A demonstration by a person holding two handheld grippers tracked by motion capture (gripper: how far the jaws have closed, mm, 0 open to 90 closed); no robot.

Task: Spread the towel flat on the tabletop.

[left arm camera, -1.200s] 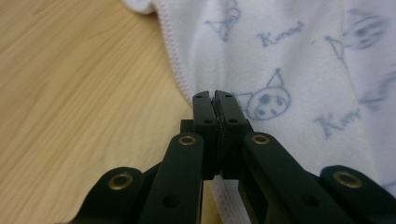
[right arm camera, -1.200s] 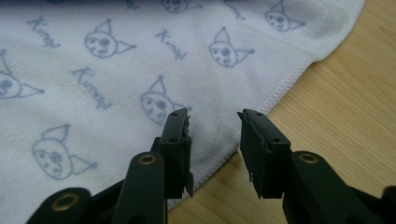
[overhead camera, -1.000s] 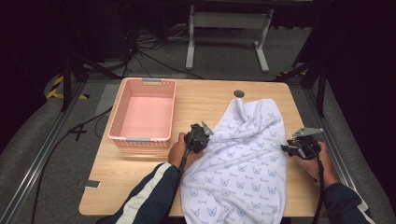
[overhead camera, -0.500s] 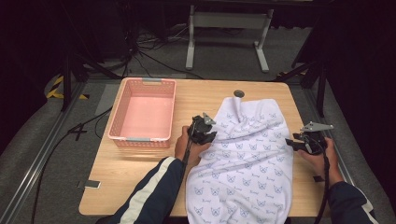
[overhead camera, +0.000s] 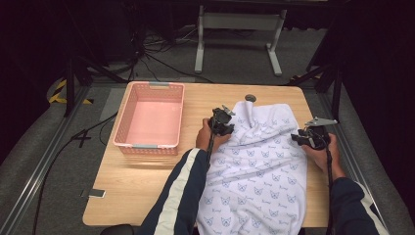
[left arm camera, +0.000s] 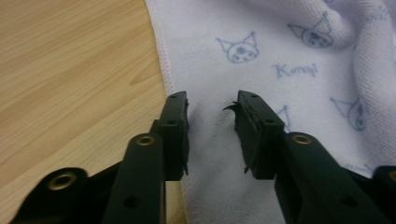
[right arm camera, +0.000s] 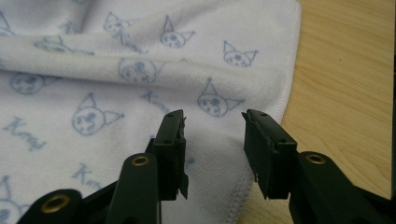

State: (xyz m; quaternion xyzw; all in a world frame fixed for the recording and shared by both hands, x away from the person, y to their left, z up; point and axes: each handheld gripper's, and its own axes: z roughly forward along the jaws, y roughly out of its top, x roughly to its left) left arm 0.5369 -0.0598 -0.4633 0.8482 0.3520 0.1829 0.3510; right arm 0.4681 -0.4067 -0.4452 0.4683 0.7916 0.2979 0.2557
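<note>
Both grippers poised over a printed towel's side edges

The pink basket (overhead camera: 149, 120) sits well left of the left gripper (left arm camera: 211, 114), whose parted jaws straddle the white cat-print towel (overhead camera: 259, 166) at its left hem without pinching; the right gripper (right arm camera: 212, 126) has jaws apart above the towel's right hem, nothing clamped.

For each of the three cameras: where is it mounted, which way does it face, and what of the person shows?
High view: fixed above the person's side, looking forward and down on the table, basket and towel; both forearms and hands show.
Left gripper view: rides the left gripper, looking along its open fingers at the towel's left hem.
Right gripper view: rides the right gripper, facing the towel's right hem.
Shared: all three show the printed towel and wooden tabletop.
</note>
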